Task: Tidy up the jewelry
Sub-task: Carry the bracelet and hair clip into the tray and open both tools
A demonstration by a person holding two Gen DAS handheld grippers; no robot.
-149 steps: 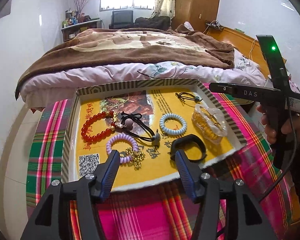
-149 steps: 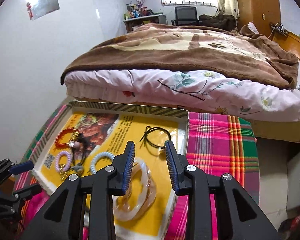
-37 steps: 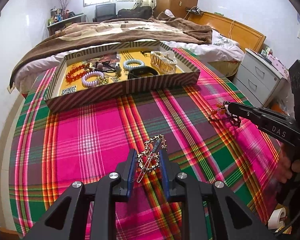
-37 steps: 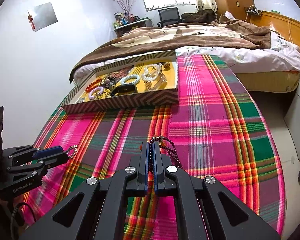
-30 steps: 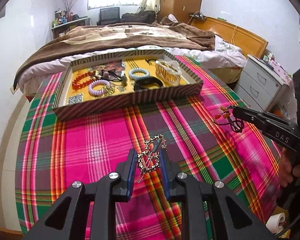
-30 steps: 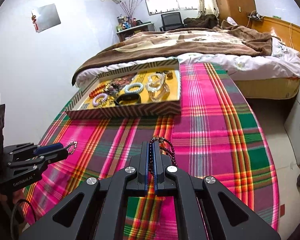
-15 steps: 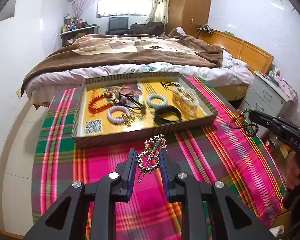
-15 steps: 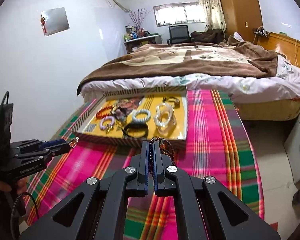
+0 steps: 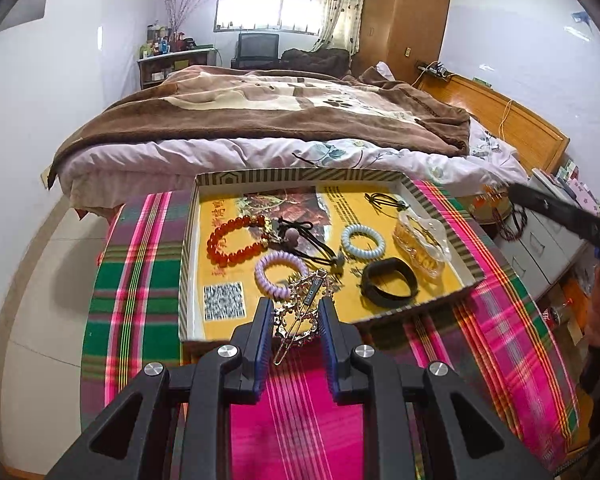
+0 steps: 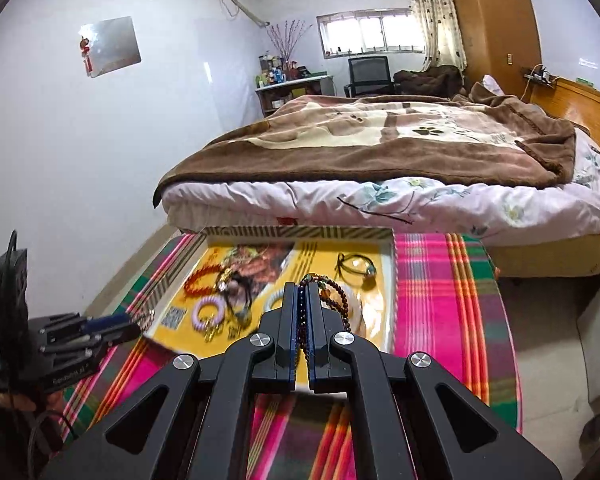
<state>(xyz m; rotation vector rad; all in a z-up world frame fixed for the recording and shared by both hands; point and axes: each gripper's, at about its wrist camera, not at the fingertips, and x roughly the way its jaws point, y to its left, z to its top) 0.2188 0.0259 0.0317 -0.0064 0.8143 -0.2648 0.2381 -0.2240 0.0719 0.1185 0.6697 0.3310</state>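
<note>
I had the left gripper (image 9: 294,318) pinching a gold hair clip (image 9: 300,312) and the right gripper (image 10: 302,320) clamped on a dark bead string (image 10: 334,294), both over the tray (image 9: 188,248); next, I judged, came lowering and releasing.

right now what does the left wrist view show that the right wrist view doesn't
Only the left wrist view: the black band and the gold hair clip clamped in the left gripper.
Only the right wrist view: the right gripper shut on a dark bead strand.
Both: the yellow tray, red bead bracelet, purple coil tie.
</note>
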